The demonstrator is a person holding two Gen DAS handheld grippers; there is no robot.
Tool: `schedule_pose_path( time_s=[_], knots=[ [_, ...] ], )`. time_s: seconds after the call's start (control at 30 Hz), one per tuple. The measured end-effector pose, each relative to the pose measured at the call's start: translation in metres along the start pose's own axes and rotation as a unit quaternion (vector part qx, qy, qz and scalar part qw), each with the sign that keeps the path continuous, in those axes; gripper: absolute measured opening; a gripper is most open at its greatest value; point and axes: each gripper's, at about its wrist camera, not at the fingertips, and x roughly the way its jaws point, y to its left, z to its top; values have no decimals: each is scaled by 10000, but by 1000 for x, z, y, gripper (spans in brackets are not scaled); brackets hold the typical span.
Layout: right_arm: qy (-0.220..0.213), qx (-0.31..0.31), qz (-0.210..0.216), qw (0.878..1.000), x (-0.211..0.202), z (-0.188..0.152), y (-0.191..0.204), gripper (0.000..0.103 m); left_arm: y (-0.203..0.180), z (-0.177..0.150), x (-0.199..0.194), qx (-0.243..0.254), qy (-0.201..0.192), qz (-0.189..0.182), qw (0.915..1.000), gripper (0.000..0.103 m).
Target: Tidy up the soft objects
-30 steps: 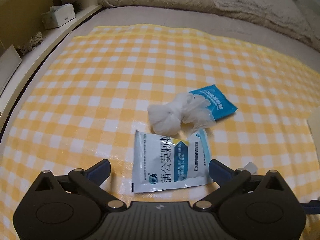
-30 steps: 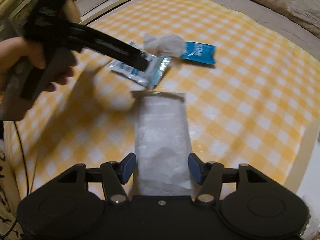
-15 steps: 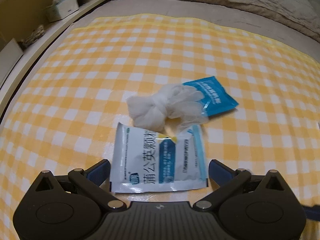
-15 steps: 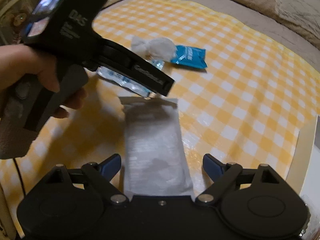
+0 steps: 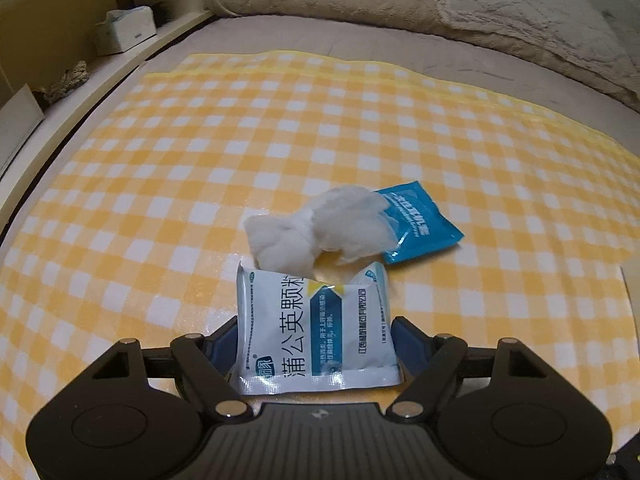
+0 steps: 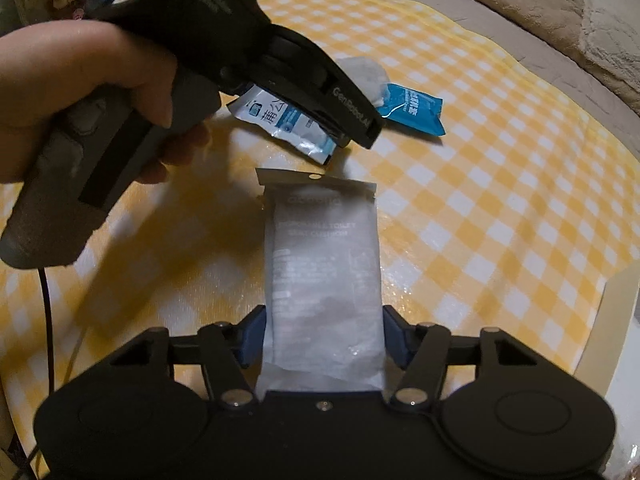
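Observation:
My left gripper [image 5: 316, 344] is shut on a white and blue sachet [image 5: 316, 320] with Chinese print, low over the yellow checked cloth [image 5: 200, 160]. A knotted white plastic bag [image 5: 316, 232] lies just past it, partly over a small blue packet [image 5: 420, 220]. My right gripper [image 6: 324, 340] is shut on a long grey-white sealed packet [image 6: 324, 260] that lies flat on the cloth. In the right wrist view the left gripper [image 6: 336, 128], held by a hand [image 6: 72, 80], grips the sachet [image 6: 280, 120] in front of the white bag [image 6: 366, 74] and blue packet [image 6: 412, 108].
A beige blanket [image 5: 480, 12] lies bunched along the far side of the bed. A shelf at the left holds a tissue box [image 5: 124, 34] and a coil of rope [image 5: 68, 82]. The cloth's right edge [image 6: 608, 292] meets a pale board.
My left gripper has moved forward and shut on the sachet. My right gripper opened half a second ago and has shut again on the grey-white packet.

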Motion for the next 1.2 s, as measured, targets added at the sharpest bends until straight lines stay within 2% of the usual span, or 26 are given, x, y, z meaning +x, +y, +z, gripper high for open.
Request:
schedule_pose_path(
  time_s=[0.07,0.1,0.4,0.67,0.93,1.2],
  knots=[
    [-43,50,3,10000,-3,1,-1,58,1,3,-5,17,-52,-60,10000,78],
    [-74,86,6,9999,-6,1,-1,53,0,3,-8,23,-91,-79,9999,78],
    [-493,634,-130,9967,-35,1,-22,53,6,3,-47,-159,-455,-243,9985,78],
    [-850,836,-423,9920,-66,-8,-30,53,6,5,-86,-265,-850,-405,9952,78],
    [-1468,1357,-865,9760,-109,-20,-49,52,-8,3,-123,-186,-1251,-696,9895,78],
    [-1810,1768,-1222,9597,-143,-35,-68,51,-29,-1,-145,-54,-1478,-970,9842,78]
  ],
)
